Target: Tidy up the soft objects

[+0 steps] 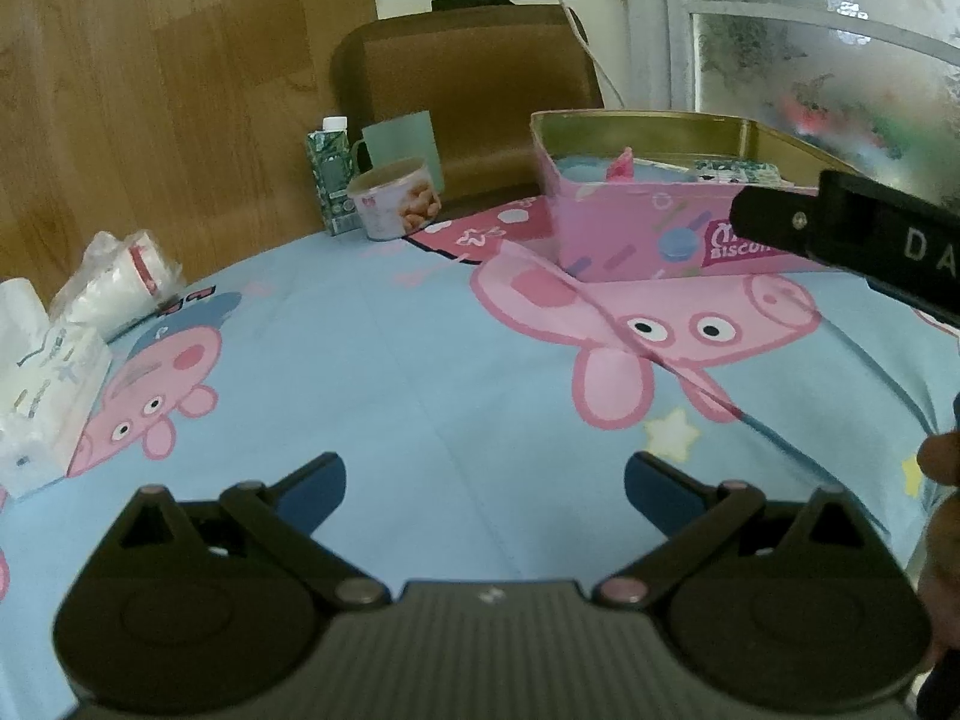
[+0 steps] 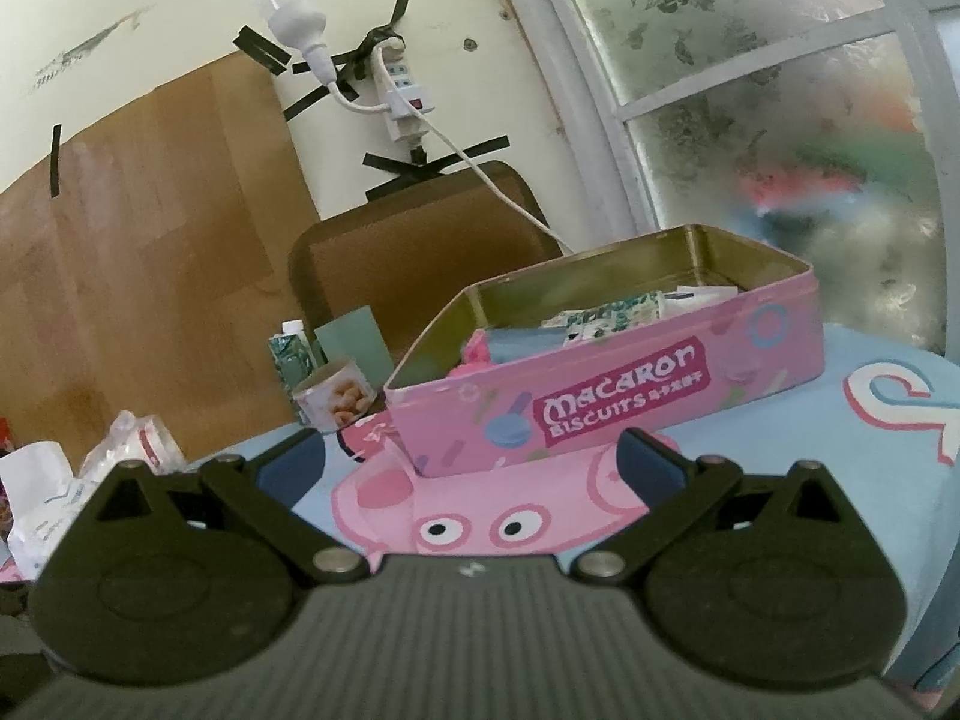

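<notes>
A cartoon-pig cloth [image 1: 390, 330] covers the table; the biscuit tin [image 2: 606, 396] lies lengthwise lower-left to upper-right; both the left gripper [image 1: 485, 483] and right gripper [image 2: 471, 456] are spread, empty

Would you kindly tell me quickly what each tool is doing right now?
Left tool: open, holding nothing, above the tablecloth.
Right tool: open, holding nothing, facing the pink tin.

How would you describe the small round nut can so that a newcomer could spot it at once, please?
Find the brown chair back behind the table. Below its left side, at the cartoon tablecloth's far edge, stands the nut can. It is short and round, unlike the tall green carton touching it.
</notes>
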The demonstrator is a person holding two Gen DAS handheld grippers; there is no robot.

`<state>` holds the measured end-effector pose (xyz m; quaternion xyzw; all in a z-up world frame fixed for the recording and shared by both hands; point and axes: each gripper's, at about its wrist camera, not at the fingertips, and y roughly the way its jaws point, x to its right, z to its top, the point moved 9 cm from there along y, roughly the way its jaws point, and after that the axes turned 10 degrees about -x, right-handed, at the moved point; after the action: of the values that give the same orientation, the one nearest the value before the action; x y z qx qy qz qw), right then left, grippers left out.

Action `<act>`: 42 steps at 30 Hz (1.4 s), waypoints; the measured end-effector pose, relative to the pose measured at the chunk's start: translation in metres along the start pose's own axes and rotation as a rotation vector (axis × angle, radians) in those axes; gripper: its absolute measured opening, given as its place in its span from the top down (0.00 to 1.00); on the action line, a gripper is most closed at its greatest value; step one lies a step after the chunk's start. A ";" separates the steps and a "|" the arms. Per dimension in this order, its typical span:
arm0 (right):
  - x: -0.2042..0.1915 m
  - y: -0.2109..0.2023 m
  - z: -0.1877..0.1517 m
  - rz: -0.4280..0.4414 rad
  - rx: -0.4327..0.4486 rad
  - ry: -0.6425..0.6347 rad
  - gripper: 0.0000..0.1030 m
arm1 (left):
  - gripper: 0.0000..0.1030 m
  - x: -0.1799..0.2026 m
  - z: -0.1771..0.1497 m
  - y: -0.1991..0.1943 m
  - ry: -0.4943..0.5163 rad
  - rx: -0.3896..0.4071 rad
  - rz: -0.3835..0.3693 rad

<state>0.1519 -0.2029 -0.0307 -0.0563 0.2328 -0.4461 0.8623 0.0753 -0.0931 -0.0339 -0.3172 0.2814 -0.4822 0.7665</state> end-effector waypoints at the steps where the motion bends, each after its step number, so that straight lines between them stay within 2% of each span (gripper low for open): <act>1: 0.000 0.000 0.000 -0.002 -0.002 0.002 0.00 | 0.00 0.000 0.000 0.001 0.001 -0.003 0.000; 42: -0.004 -0.003 -0.004 -0.006 -0.004 -0.004 0.00 | 0.00 -0.002 -0.004 -0.001 -0.014 0.007 -0.009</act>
<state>0.1463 -0.2006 -0.0317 -0.0594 0.2318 -0.4482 0.8613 0.0709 -0.0921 -0.0353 -0.3193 0.2731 -0.4843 0.7674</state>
